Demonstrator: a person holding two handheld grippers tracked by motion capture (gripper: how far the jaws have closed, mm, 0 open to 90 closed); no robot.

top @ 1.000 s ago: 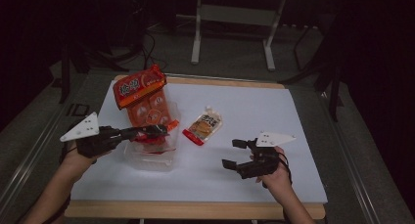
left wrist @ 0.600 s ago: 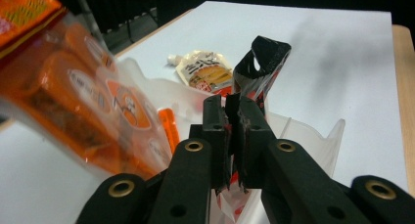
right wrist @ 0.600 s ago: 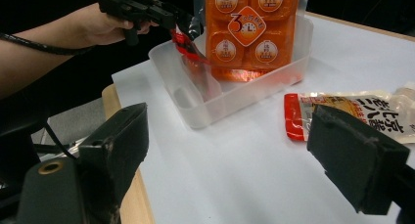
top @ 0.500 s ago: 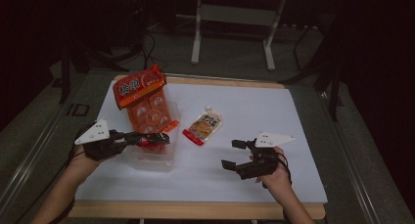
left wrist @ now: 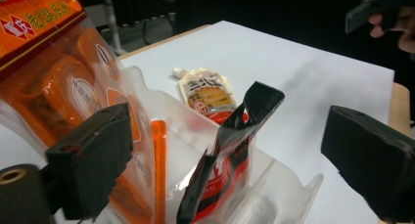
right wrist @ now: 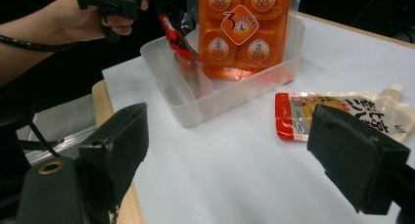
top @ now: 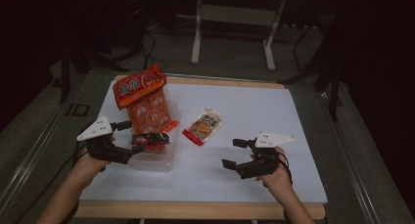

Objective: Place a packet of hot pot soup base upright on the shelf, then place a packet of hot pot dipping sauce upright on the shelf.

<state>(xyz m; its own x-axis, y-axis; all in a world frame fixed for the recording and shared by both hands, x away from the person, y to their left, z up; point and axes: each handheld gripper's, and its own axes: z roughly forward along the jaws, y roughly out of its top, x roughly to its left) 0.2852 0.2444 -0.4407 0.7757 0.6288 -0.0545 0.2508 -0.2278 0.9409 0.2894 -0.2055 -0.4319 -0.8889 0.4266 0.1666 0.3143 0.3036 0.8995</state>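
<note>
Dark room, white sheet over a wooden table (top: 205,209). Left gripper (top: 131,137) sits at the near-left end of the clear bin (top: 156,161); its jaws have just been opening and now stand spread, with the red-black sachet (left wrist: 230,150) upright between them, neither pad touching it. The sachet leans in the bin just ahead of that gripper, and the orange snack pack (top: 147,99) stands against the bin's far end beyond it.

Risk: the sachet is unsupported and tall, so it could flop out over the rim, or a jaw could clip it on the way back. The orange pack looks top-heavy too.

Left hand is low, gripper pointing level across the bin. Right gripper (top: 236,153) rests well right of the bin, jaws spread and empty, aimed toward the spouted pouch (top: 203,127) lying flat ahead of it.
</note>
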